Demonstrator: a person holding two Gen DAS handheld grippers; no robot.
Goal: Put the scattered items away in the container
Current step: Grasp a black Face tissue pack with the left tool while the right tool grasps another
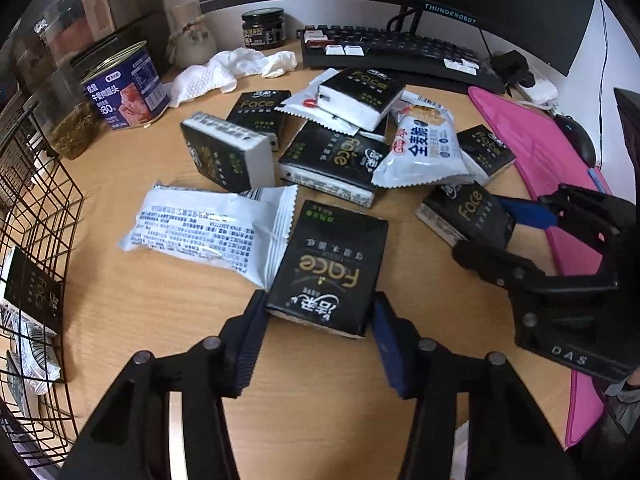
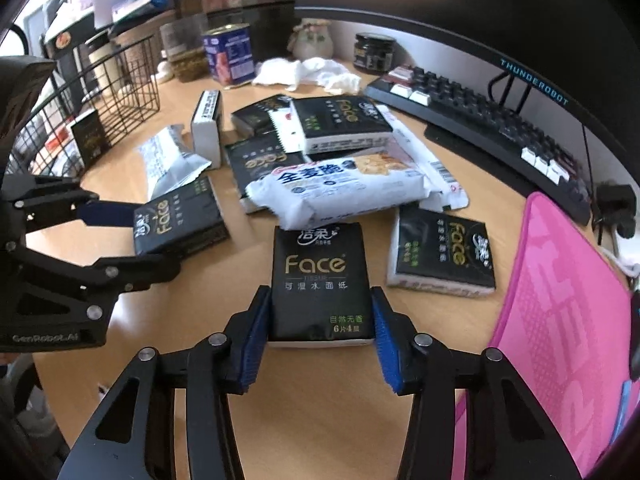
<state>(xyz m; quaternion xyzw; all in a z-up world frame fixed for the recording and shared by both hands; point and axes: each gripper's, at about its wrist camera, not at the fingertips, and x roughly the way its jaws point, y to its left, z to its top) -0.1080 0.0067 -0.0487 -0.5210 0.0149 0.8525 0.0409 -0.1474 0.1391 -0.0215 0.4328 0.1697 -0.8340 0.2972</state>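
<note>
Several black "Face" tissue packs and white snack packets lie scattered on the wooden desk. My left gripper point(image 1: 320, 298) is shut on one black tissue pack point(image 1: 328, 268), its pads pressing on the near end of the pack, which rests on the desk. My right gripper point(image 2: 320, 292) is shut on another tissue pack point(image 2: 320, 276), pads against both long sides. Each gripper also shows in the other's view: the right gripper point(image 1: 478, 224) at the right, the left gripper point(image 2: 156, 240) at the left. The black wire basket point(image 1: 44, 200) point(image 2: 124, 76) stands at the left and holds a tissue pack and some packets.
A white packet point(image 1: 208, 228) lies beside the left-held pack. A cracker packet point(image 2: 340, 188) tops the central pile. Behind are a keyboard point(image 1: 400, 52), monitor, tin can point(image 1: 124, 88), dark jar point(image 1: 264, 28) and white cloth point(image 1: 236, 68). A pink mat point(image 2: 568, 312) covers the right.
</note>
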